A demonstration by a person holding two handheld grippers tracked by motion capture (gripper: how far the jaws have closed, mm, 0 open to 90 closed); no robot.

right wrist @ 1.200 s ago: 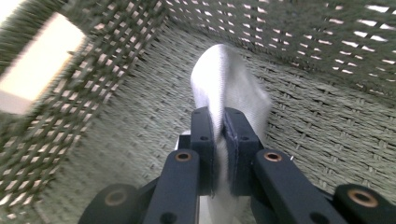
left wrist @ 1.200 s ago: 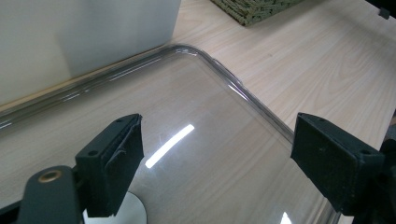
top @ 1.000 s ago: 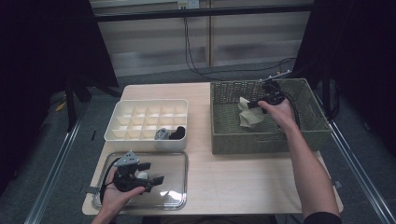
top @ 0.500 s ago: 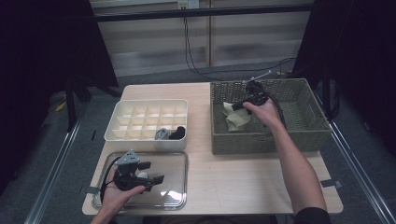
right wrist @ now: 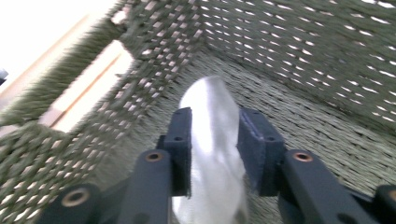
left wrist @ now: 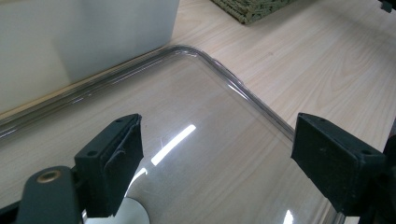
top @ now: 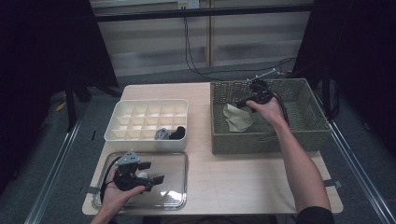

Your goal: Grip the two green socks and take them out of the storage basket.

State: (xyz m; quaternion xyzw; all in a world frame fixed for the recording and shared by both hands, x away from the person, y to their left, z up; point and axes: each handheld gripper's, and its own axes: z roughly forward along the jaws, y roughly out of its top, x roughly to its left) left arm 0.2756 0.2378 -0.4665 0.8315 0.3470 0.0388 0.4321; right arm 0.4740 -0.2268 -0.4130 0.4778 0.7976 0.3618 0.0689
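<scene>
A pale green cloth [top: 237,117] hangs inside the green woven basket [top: 266,139] at the table's right. My right gripper [top: 243,103] is shut on the cloth's upper end, near the basket's left half. In the right gripper view the blurred pale cloth [right wrist: 212,154] is pinched between the two black jaws of the right gripper [right wrist: 212,122], with the basket wall [right wrist: 289,42] behind. My left gripper [top: 152,172] rests open over the clear tray [top: 175,158] at the front left. Nothing sits between the jaws of the left gripper [left wrist: 219,144], which are spread above the tray [left wrist: 224,74].
A white compartment box [top: 140,114] stands behind the tray, with a grey item [top: 161,134] and a black item [top: 177,134] in its near right cells. Bare wooden tabletop [top: 233,177] lies between tray and basket. Cables [top: 196,60] hang beyond the far edge.
My right gripper has carried the cloth leftward across the basket, from its right part toward its left half. The left gripper has stayed still over the tray.
</scene>
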